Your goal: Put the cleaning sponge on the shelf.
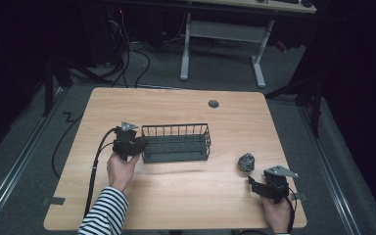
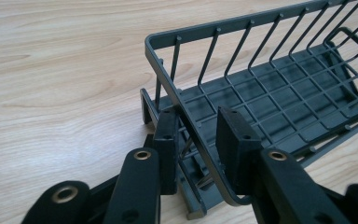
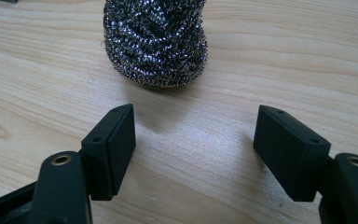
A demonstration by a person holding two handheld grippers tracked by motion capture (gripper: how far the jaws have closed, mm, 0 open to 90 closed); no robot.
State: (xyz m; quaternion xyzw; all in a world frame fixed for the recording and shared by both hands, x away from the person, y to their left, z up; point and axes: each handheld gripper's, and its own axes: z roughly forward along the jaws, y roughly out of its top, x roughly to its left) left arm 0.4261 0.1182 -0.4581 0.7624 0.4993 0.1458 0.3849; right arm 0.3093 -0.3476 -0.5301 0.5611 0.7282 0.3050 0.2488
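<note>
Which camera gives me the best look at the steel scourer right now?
The right gripper view: the steel scourer sits large and sharp on the table just beyond the open right gripper, its wire mesh plain to see. In the high view the scourer is a small dark lump near that gripper, right of the wire basket.

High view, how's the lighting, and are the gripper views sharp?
High view: table lit, surroundings dark. Left gripper view: basket rim crisp, no glare. Right gripper view: scourer glints, soft shadow beneath it; near jaws slightly soft.

Bare table (image 1: 176, 191) between basket (image 1: 176, 143), scourer (image 1: 246, 162)
</note>
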